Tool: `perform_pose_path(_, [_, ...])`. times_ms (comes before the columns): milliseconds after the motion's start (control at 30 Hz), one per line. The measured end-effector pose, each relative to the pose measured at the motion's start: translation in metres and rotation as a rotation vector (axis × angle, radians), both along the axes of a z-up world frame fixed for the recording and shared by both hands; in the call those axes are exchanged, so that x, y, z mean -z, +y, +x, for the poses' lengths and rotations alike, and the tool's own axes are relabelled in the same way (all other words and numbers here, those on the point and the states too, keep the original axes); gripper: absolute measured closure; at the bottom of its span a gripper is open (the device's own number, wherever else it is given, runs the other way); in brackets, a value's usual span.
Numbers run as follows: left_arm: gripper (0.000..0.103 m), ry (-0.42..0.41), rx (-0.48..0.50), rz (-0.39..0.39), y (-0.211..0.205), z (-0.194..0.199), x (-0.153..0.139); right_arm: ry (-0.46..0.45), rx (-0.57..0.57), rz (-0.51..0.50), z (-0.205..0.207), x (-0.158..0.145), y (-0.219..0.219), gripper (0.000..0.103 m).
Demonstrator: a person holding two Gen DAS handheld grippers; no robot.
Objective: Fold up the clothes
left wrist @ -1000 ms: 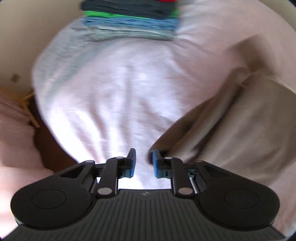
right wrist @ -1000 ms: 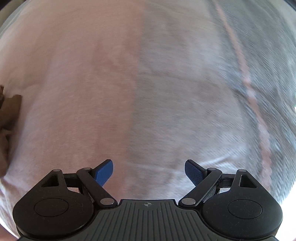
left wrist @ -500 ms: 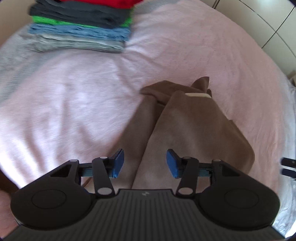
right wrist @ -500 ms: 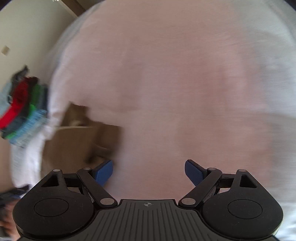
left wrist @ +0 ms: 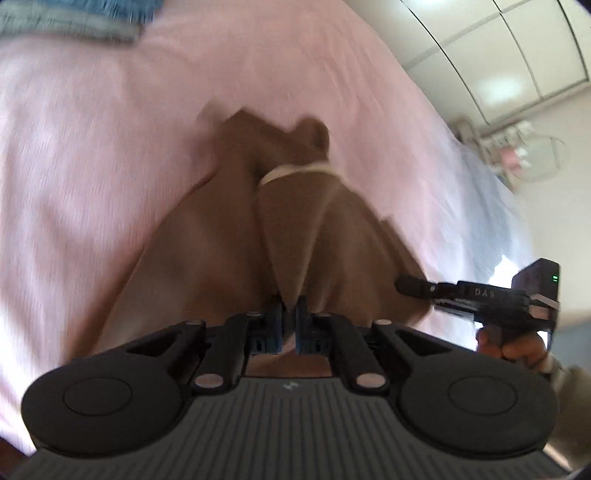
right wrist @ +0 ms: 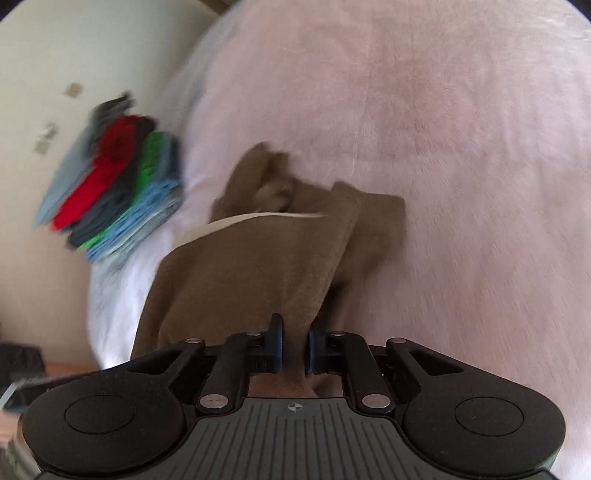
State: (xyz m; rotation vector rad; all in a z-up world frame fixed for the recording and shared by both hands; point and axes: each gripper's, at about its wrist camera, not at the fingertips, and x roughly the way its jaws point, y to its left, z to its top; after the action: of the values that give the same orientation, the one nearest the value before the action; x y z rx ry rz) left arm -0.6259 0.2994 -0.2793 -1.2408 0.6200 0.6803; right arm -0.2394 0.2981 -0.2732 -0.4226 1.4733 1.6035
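A brown garment point(left wrist: 236, 236) with a white neck label point(left wrist: 295, 171) lies crumpled on the pink bed cover point(left wrist: 92, 155). My left gripper point(left wrist: 290, 325) is shut on its near edge, cloth pinched between the blue pads. In the right wrist view the same garment point(right wrist: 251, 266) spreads ahead, and my right gripper point(right wrist: 295, 343) is shut on another part of its near edge. The right gripper also shows at the right of the left wrist view point(left wrist: 410, 286), at the garment's right side.
A stack of folded clothes point(right wrist: 114, 188), grey, red, dark, green and blue, sits at the far left of the bed by the wall; its edge shows in the left wrist view point(left wrist: 74, 22). White wardrobe doors point(left wrist: 498, 48) stand beyond the bed.
Both grippers were open and moving over the bed; each has come to the brown garment's near edge and shut on it. The views swung toward the garment.
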Motion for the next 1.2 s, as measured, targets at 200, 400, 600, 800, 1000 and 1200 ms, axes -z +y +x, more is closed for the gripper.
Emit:
perform_pose_path(200, [0.099, 0.099, 0.07, -0.068, -0.036, -0.033, -0.003, -0.215, -0.057, -0.34, 0.003, -0.001, -0.11, 0.033])
perform_pose_path(400, [0.094, 0.233, 0.122, -0.043, -0.045, -0.053, -0.015, -0.419, 0.097, -0.225, 0.003, -0.031, -0.101, 0.016])
perform_pose_path(600, [0.086, 0.238, 0.011, 0.064, -0.017, -0.037, -0.027, -0.284, -0.092, 0.119, -0.063, -0.049, -0.01, 0.017])
perform_pose_path(800, [0.083, 0.264, -0.038, 0.048, -0.03, -0.023, -0.026, -0.26, -0.318, 0.078, -0.128, 0.01, 0.015, 0.085])
perform_pose_path(1000, [0.083, 0.298, -0.093, 0.04, -0.028, -0.017, -0.032, -0.065, -0.195, 0.186, -0.069, -0.025, -0.039, 0.102])
perform_pose_path(1200, [0.065, 0.251, -0.08, 0.061, -0.001, 0.033, -0.026, -0.119, 0.301, 0.064, 0.051, -0.044, -0.106, 0.102])
